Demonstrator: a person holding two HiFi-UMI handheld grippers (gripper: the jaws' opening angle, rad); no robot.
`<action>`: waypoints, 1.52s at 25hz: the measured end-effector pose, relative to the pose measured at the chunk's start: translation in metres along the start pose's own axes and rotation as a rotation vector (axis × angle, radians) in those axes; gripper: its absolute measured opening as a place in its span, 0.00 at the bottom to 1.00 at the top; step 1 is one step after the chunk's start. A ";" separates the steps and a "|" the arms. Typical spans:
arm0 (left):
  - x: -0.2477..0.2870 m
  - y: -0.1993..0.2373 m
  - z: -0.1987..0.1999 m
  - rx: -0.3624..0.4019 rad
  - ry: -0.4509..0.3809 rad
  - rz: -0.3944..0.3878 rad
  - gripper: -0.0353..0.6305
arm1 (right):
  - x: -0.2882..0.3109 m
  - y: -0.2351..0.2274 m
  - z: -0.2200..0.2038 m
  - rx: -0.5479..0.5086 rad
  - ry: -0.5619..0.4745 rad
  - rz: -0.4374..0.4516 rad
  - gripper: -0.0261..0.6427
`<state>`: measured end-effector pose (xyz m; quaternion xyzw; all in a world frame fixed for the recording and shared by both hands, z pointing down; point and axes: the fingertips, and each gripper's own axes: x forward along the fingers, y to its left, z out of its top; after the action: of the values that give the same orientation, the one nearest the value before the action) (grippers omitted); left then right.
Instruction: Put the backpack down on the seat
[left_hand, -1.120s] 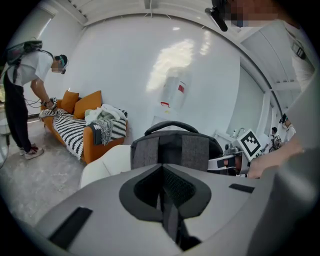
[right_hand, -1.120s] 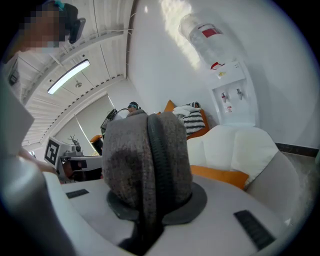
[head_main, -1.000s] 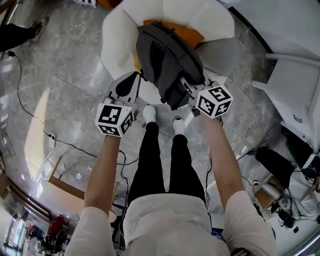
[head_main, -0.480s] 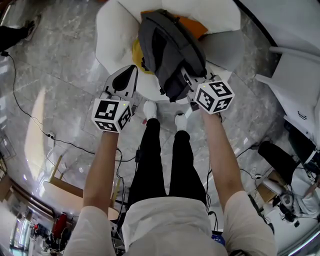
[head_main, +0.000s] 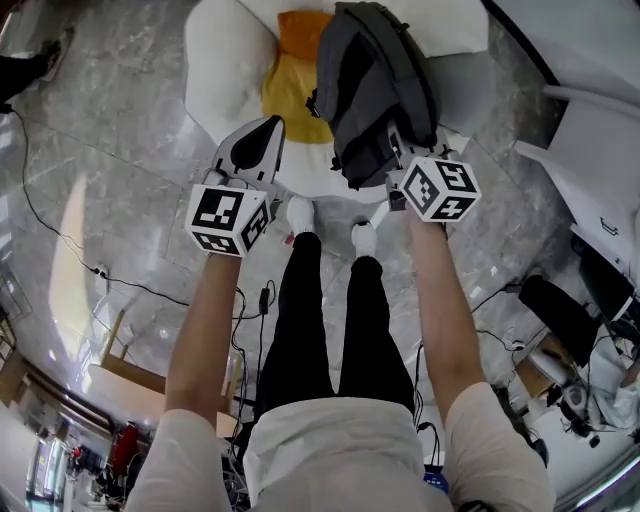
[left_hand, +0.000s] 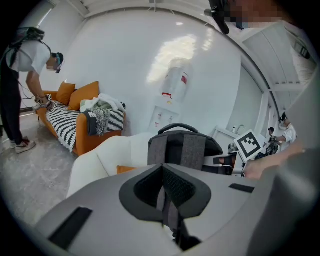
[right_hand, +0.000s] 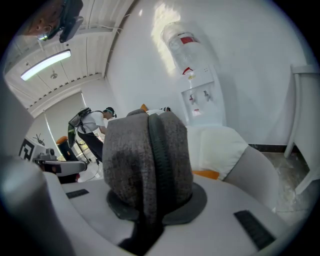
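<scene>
At left, the left gripper (head_main: 266, 130) has its jaws together, near the white armchair (head_main: 222, 70) with its orange cushion (head_main: 290, 85). Over the seat, the dark grey backpack (head_main: 375, 85) stands upright, handle arched on top, with the right gripper (head_main: 396, 142) clamped on its felt-like fabric.

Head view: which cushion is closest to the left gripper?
The yellow cushion, just beyond the left gripper's tip; the orange cushion lies farther back on the white armchair.

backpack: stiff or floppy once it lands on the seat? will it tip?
Probably floppy: the backpack hangs from a fabric fold pinched in the right gripper, and its body creases. Likely lightish: its sides look slack, not bulging. Tall and narrow, it may slump or tip on the seat with its soft cushion.
</scene>
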<state>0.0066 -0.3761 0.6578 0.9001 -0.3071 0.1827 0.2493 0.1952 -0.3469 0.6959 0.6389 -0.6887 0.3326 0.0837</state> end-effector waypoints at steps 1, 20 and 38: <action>0.002 -0.001 0.000 0.001 -0.001 -0.004 0.08 | -0.002 -0.005 0.001 0.001 -0.006 -0.023 0.14; -0.013 0.041 -0.032 -0.024 0.011 0.078 0.08 | 0.060 0.030 -0.052 -0.155 -0.023 -0.352 0.14; -0.047 0.102 -0.064 -0.060 -0.006 0.213 0.08 | 0.153 0.148 -0.118 -0.202 0.149 -0.068 0.23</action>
<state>-0.1059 -0.3889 0.7208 0.8551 -0.4069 0.1964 0.2543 -0.0060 -0.4122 0.8166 0.6236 -0.6886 0.3050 0.2098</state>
